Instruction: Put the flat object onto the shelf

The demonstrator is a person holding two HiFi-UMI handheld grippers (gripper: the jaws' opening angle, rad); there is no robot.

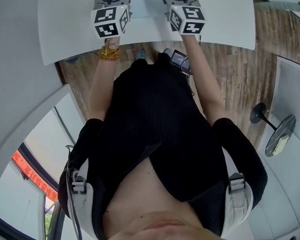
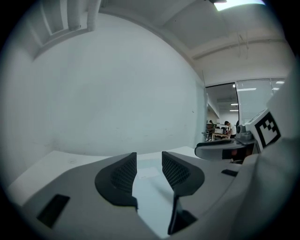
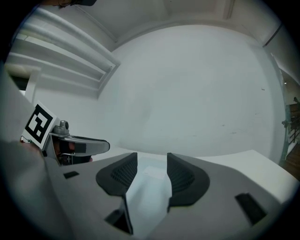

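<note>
The pale bluish flat panel [image 1: 148, 4] lies on the white table [image 1: 64, 25], between the left gripper [image 2: 149, 169] and right gripper [image 3: 152, 172] (side by side, pointing the same way). Both pairs of fingers stand spread, pinching nothing; the panel shows through each gap.

I can't read any text, number or brand in these views. A red banner [image 1: 33, 176] at the lower left of the head view carries pale characters, too small and warped for me to make out.
</note>
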